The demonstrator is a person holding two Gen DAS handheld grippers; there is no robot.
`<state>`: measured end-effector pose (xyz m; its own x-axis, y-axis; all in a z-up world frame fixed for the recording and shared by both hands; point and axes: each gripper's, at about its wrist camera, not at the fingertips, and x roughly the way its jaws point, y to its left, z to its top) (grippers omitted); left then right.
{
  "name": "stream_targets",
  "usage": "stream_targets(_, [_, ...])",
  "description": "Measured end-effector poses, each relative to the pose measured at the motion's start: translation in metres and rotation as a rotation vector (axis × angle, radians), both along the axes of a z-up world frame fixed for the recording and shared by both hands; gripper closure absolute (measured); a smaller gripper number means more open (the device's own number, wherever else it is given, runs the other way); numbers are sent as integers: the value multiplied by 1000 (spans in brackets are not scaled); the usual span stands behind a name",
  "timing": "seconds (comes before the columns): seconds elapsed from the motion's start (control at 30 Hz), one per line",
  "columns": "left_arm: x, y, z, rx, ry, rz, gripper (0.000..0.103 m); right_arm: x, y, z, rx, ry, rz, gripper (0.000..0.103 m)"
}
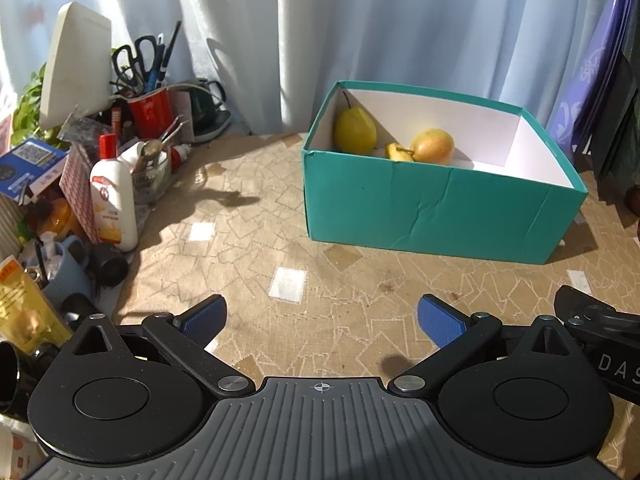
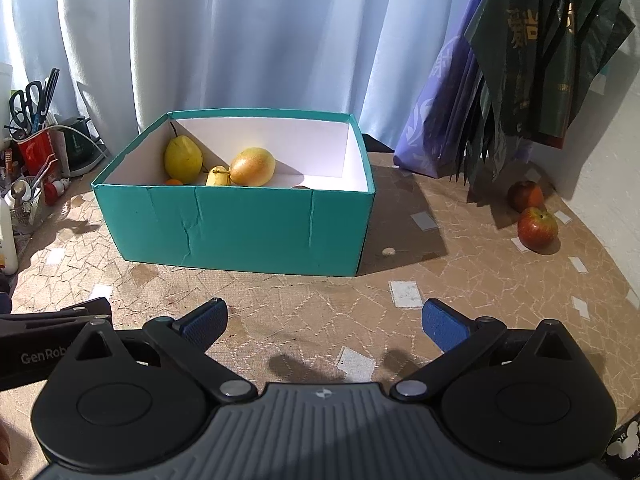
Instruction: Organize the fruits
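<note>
A teal box (image 1: 424,216) (image 2: 240,228) stands on the table. In it lie a yellow pear (image 1: 355,131) (image 2: 183,159), a golden round fruit (image 1: 433,147) (image 2: 253,167), a small yellow fruit (image 1: 394,152) (image 2: 217,176) and an orange one (image 2: 174,181), mostly hidden. Two red apples (image 2: 537,227) (image 2: 525,195) lie on the table right of the box. My left gripper (image 1: 322,320) is open and empty, in front of the box. My right gripper (image 2: 325,322) is open and empty, in front of the box, left of the apples.
Clutter fills the table's left side: a white bottle (image 1: 113,196), a red pen cup with scissors (image 1: 150,110), a kettle (image 1: 206,106). Purple and dark green bags (image 2: 520,72) hang at the right above the apples. Curtains (image 2: 240,40) close the back.
</note>
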<state>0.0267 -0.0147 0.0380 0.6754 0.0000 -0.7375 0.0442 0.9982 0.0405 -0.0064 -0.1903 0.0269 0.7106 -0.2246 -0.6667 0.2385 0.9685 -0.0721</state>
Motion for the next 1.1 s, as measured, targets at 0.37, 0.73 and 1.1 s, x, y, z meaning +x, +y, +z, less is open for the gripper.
stream_targets(0.37, [0, -2, 0, 9, 1, -11, 0, 0, 0, 1, 0, -5, 0, 0])
stream_targets(0.73, [0, -2, -2, 3, 10, -13, 0, 0, 1, 1, -1, -6, -1, 0])
stream_targets(1.1, [0, -4, -3, 4, 12, -16, 0, -1, -1, -1, -3, -3, 2, 0])
